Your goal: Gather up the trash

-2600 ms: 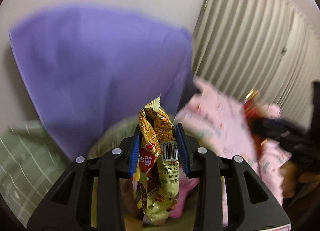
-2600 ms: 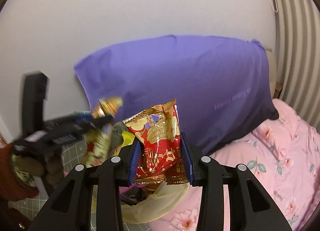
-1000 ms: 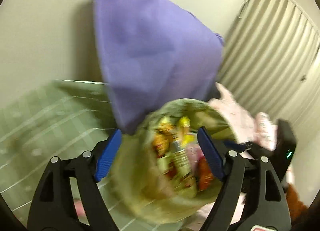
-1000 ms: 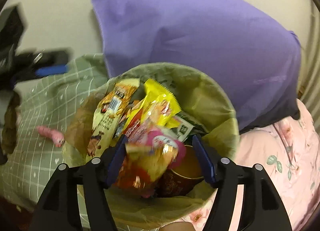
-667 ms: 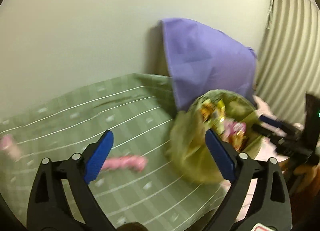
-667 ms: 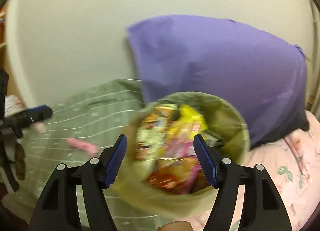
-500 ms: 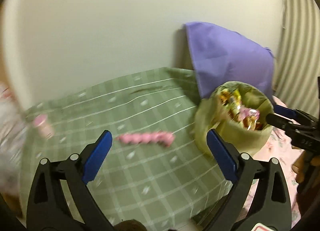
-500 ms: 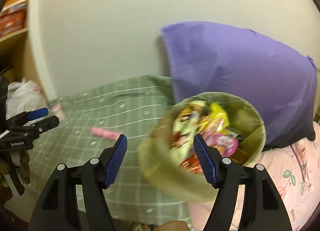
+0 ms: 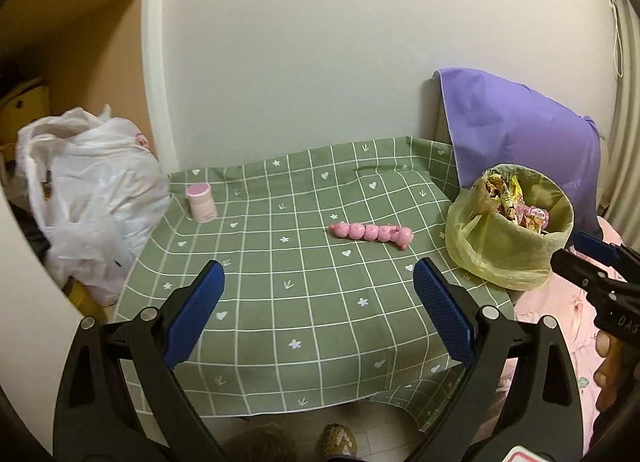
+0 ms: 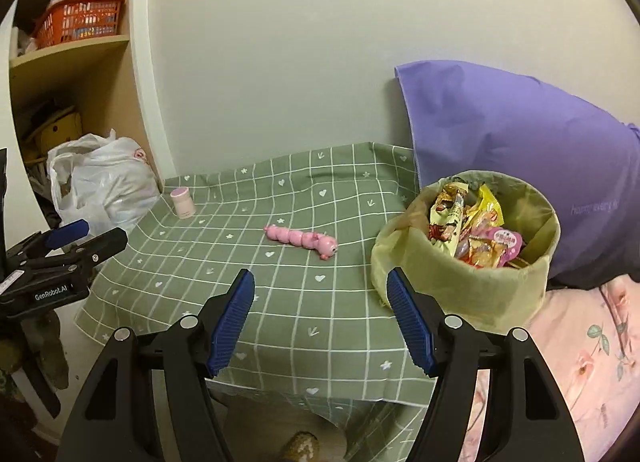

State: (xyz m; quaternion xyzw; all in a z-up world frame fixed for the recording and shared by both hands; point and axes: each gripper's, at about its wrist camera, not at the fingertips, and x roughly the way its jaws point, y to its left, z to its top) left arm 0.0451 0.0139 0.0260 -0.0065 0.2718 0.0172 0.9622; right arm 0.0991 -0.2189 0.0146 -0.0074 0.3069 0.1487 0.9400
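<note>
The left gripper (image 9: pixel 318 302) hangs above the near edge of the table, jaws spread wide and holding nothing; the right gripper (image 10: pixel 320 312) hangs likewise over the near edge, jaws apart and empty; each shows at the edge of the other's view. The bin (image 10: pixel 460 286), lined with a yellowish bag, stands at the right end of the green checked cloth (image 9: pixel 280 302); it is filled with wrappers (image 10: pixel 472 229) that rise to about its rim. A pink caterpillar toy (image 9: pixel 370 233) lies on the cloth left of the bin, apart from it; a small pink-capped jar (image 9: pixel 201 203) stands upright at the far left corner. A purple pillow (image 10: pixel 520 149) leans against the wall behind the bin; a white plastic bag (image 9: pixel 88 197) sits left of the table, under a shelf (image 10: pixel 68 49); pink floral bedding (image 10: pixel 580 362) lies to the right.
</note>
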